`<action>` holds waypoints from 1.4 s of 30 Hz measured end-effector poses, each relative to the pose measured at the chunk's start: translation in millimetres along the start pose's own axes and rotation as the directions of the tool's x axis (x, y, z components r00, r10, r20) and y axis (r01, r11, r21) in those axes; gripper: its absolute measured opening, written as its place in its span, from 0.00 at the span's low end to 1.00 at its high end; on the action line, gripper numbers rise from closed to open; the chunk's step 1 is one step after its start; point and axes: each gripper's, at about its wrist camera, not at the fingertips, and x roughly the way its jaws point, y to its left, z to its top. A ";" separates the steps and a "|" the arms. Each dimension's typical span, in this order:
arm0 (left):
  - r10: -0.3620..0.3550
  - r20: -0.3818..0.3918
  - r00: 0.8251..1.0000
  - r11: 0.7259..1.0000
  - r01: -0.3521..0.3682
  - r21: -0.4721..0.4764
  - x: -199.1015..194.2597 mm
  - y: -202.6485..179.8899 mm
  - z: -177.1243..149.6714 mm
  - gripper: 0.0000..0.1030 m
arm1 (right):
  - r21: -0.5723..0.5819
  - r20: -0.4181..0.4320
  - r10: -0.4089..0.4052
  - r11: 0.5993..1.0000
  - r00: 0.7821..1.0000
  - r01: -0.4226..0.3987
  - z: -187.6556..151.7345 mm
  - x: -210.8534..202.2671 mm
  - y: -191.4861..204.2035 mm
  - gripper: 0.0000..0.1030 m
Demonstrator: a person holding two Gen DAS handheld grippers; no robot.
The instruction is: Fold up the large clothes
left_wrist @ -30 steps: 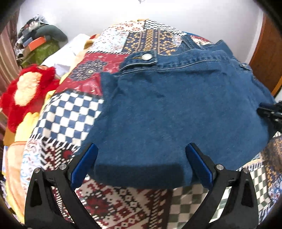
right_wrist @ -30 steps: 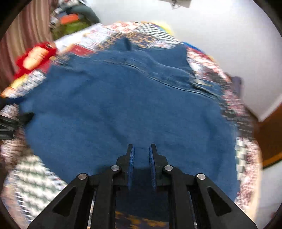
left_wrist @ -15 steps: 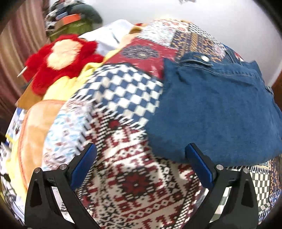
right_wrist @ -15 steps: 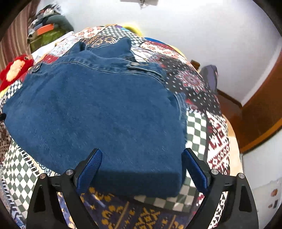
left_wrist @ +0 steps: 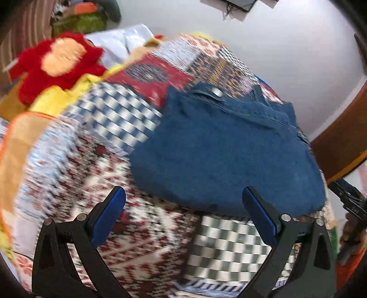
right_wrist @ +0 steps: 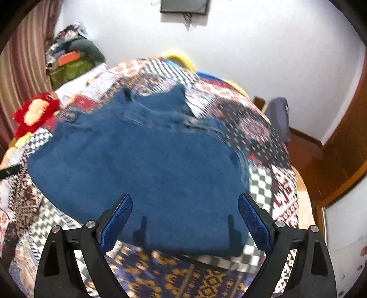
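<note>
Both tongs spread wide, gripping nothing: left gripper with blue pads far apart above the patterned quilt, just short of the near edge of the denim; right gripper equally splayed, pads on either side of the near hem, hovering over the cloth with finger shadows falling on it. Contact with the fabric not discernible.

Folded denim garment lying flat in a compact blue block on the patchwork quilt, roughly mid-bed. Metal snap button and stitched seam along the far edge; collar-like points sticking up at the far side in the right wrist view. Near edge thick, doubled over.

Around it, quilt squares of blue-and-white checks, red medallions, green-and-white checks and navy with gold motifs. Red and orange plush toy off to the far left of the bed, well apart from the denim. White cloth beyond the toy. Pile of clutter with an orange box in the far left corner beside striped curtains. Dark frame on the white wall. Wooden door at right. Right tool's black tip visible at the right edge of the left wrist view. Much of both views motion-blurred.
</note>
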 end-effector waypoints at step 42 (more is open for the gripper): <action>-0.023 0.372 0.928 0.999 0.011 0.033 -52.2 -39.4 23.3 0.28 | 0.011 -0.091 0.208 0.978 0.974 -0.208 12.8 4.8 60.8 0.94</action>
